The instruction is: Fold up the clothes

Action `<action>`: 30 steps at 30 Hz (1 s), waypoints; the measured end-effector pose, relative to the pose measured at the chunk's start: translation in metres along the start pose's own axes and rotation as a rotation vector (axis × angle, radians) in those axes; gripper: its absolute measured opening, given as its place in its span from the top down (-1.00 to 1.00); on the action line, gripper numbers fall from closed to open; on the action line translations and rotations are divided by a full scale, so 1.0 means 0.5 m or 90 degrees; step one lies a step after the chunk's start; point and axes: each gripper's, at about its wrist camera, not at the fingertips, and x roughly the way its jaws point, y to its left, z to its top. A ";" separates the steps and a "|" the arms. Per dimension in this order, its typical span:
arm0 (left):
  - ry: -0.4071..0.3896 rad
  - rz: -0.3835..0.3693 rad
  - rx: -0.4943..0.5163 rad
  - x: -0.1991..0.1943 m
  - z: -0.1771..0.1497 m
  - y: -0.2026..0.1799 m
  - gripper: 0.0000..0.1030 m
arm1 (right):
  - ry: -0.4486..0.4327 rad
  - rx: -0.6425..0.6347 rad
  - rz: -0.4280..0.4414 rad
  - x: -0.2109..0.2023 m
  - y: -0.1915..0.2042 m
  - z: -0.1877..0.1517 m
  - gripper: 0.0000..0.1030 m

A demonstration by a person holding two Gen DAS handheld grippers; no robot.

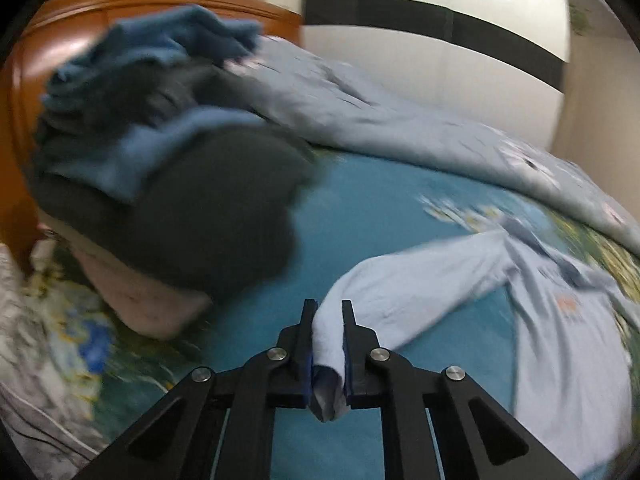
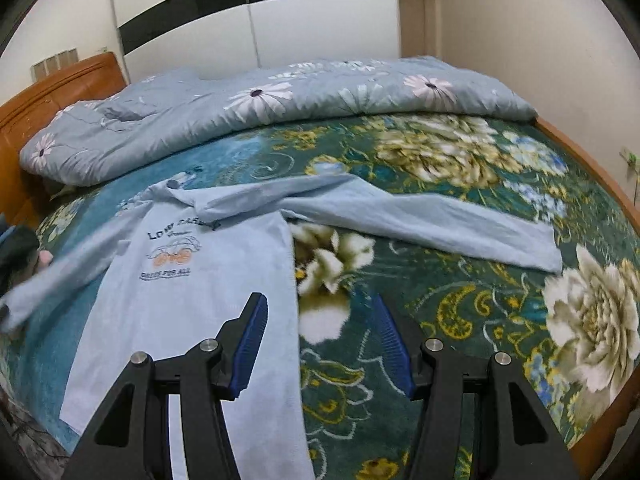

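Pinching a sleeve cuff [image 1: 329,360]: the left gripper [image 1: 329,308] has its jaws nearly closed on the cloth, which bunches between the pads and hangs out below them. No earlier state given here, just the clamp as seen. The sleeve runs from the jaws up and right to the shirt [image 1: 560,340] body, lifted off the bed [image 1: 380,208] at the gripper end.

Right gripper [image 2: 318,300] hangs about half open over the shirt's right side edge, nothing between the pads. Left finger [image 2: 252,332] sits over the pale blue cloth, the right one over the bare floral bedspread. Can't tell whether the tips touch the fabric.

Shirt lies face up near the bed's near edge, toward the headboard [image 2: 60,84] side. Chest print reads upright from the right wrist view, collar pointing toward the far edge. Other sleeve [image 2: 420,216] lies stretched flat across the bedspread toward the foot end, cuff well apart from the body.

Quilt [image 2: 280,108], grey-blue with daisies, is rolled along the bed's far edge. Pile of clothes [image 1: 160,140], dark and blue, sits at the headboard end; blurred in the left wrist view, items not separable.
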 end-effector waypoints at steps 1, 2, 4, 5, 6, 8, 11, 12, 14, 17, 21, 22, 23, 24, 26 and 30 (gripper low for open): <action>0.001 0.021 -0.003 0.005 0.000 0.006 0.79 | 0.006 0.006 -0.001 0.006 -0.006 -0.004 -0.11; 0.008 0.036 -0.006 0.014 -0.004 0.011 0.78 | 0.012 0.013 -0.002 0.011 -0.011 -0.008 -0.11; 0.036 0.060 -0.022 0.042 -0.018 0.030 0.78 | 0.022 0.023 -0.004 0.024 -0.018 -0.016 -0.11; 0.052 0.071 -0.033 0.060 -0.025 0.042 0.78 | 0.028 0.025 -0.004 0.030 -0.022 -0.018 -0.11; 0.064 0.071 -0.043 0.074 -0.031 0.052 0.78 | 0.034 0.027 -0.005 0.037 -0.025 -0.020 -0.11; 0.088 0.059 -0.067 0.098 -0.044 0.072 0.72 | 0.042 0.030 -0.003 0.045 -0.027 -0.021 -0.11; 0.112 0.015 -0.087 0.101 -0.059 0.078 0.64 | 0.043 0.018 0.007 0.055 -0.016 -0.012 -0.11; 0.117 0.000 -0.085 0.097 -0.063 0.077 0.41 | 0.043 0.012 0.011 0.058 -0.011 -0.008 -0.11; 0.129 -0.034 -0.067 0.076 -0.075 0.070 -0.05 | 0.039 -0.009 0.024 0.065 0.006 0.005 -0.11; 0.097 -0.070 -0.033 0.018 -0.082 0.055 -0.21 | 0.031 -0.044 0.041 0.077 0.032 0.027 -0.11; 0.056 -0.149 0.021 -0.014 -0.020 -0.011 -0.43 | 0.025 -0.125 0.067 0.117 0.085 0.078 -0.11; 0.053 -0.184 0.039 -0.003 0.007 -0.041 -0.55 | 0.025 -0.158 0.071 0.134 0.107 0.095 -0.11; 0.061 -0.211 0.056 0.015 0.032 -0.071 -0.59 | 0.026 -0.191 0.076 0.151 0.129 0.112 -0.11; 0.073 -0.231 0.074 0.036 0.052 -0.100 -0.59 | 0.025 -0.224 0.077 0.166 0.149 0.125 -0.11; 0.104 -0.265 0.117 0.106 0.107 -0.177 -0.59 | 0.027 -0.280 0.086 0.195 0.176 0.147 -0.11; 0.185 -0.328 0.146 0.241 0.181 -0.313 -0.59 | 0.030 -0.367 0.070 0.263 0.207 0.193 -0.11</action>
